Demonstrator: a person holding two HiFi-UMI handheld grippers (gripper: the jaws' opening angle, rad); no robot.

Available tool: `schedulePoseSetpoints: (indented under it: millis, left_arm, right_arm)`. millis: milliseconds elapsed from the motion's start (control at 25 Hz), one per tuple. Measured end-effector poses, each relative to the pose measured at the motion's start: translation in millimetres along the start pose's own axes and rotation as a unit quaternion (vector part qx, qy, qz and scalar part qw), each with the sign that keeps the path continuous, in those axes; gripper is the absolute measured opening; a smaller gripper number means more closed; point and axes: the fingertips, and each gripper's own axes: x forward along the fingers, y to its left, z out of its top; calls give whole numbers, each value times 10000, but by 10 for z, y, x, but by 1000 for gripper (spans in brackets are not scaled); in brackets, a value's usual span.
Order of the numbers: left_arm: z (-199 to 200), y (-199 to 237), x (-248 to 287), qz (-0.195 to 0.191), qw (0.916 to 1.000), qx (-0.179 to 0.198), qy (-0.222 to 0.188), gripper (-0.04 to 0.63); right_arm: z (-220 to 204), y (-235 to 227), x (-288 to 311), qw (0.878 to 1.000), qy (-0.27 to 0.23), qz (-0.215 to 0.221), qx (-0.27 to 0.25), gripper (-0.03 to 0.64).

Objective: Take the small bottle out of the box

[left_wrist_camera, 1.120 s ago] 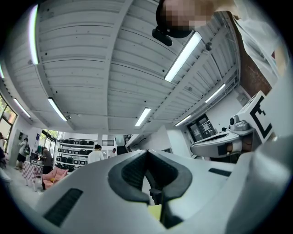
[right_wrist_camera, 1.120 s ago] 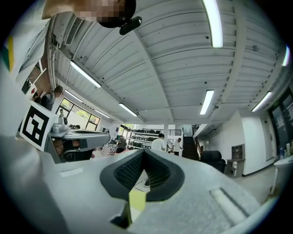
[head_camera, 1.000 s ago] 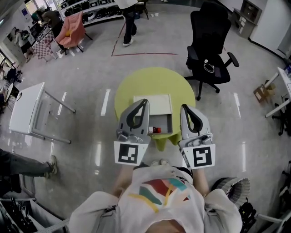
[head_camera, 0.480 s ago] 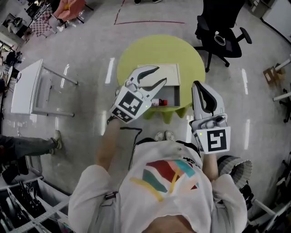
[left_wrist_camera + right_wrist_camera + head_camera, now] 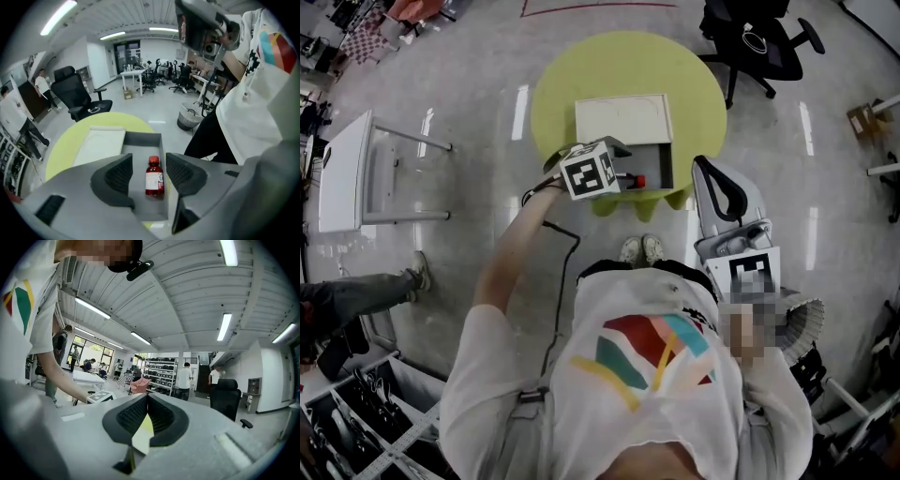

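Observation:
A small bottle [image 5: 154, 177] of red liquid with a red cap and white label lies in the open grey box [image 5: 140, 143] on the round yellow-green table [image 5: 581, 75]. In the head view the bottle [image 5: 632, 179] lies at the box's near edge. My left gripper [image 5: 149, 159] hangs over the box, pointing down at the bottle. Its jaws are opening, the bottle shows in the gap between them, and neither pad touches it. In the head view only its marker cube is plain on the left gripper [image 5: 609, 164]. My right gripper [image 5: 706, 167] is off the table's right edge, shut and holding nothing.
The box's white lid [image 5: 623, 120] lies flat behind the grey tray. A black office chair [image 5: 759, 37] stands beyond the table at the right. A white table [image 5: 342, 173] is at the left, a wire basket [image 5: 802, 314] at my right side. A person's leg [image 5: 356, 286] shows left.
My left gripper has swung forward over the box and its jaws have gone from shut to wide apart. The right gripper has drawn back to the right of the table.

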Motion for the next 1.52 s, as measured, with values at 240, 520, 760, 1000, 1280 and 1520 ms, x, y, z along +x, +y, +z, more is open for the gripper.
schedulePoseSetpoints:
  millis: [240, 520, 760, 1000, 1280, 1520]
  left_arm:
    - [-401, 22, 363, -577, 9945, 121, 868, 212]
    - [-591, 22, 595, -1169, 9838, -89, 1357, 230]
    - [-742, -70, 762, -1657, 9701, -178, 1762, 230]
    - [-767, -104, 835, -1873, 9621, -201, 1972, 230]
    - [-799, -103, 950, -1638, 9606, -125, 2241, 206]
    - [-775, -81, 951, -1430, 9589, 9, 2451, 206]
  right_arm:
    - [-126, 31, -14, 9997, 227, 24, -40, 3]
    - [-206, 45, 0, 9991, 422, -6, -95, 3]
    - [-328, 35, -66, 9979, 648, -65, -58, 3]
    - [-445, 44, -119, 9968, 790, -134, 71, 5]
    - [-456, 87, -99, 9968, 780, -162, 113, 3]
    - [-475, 116, -79, 9966, 801, -128, 146, 3]
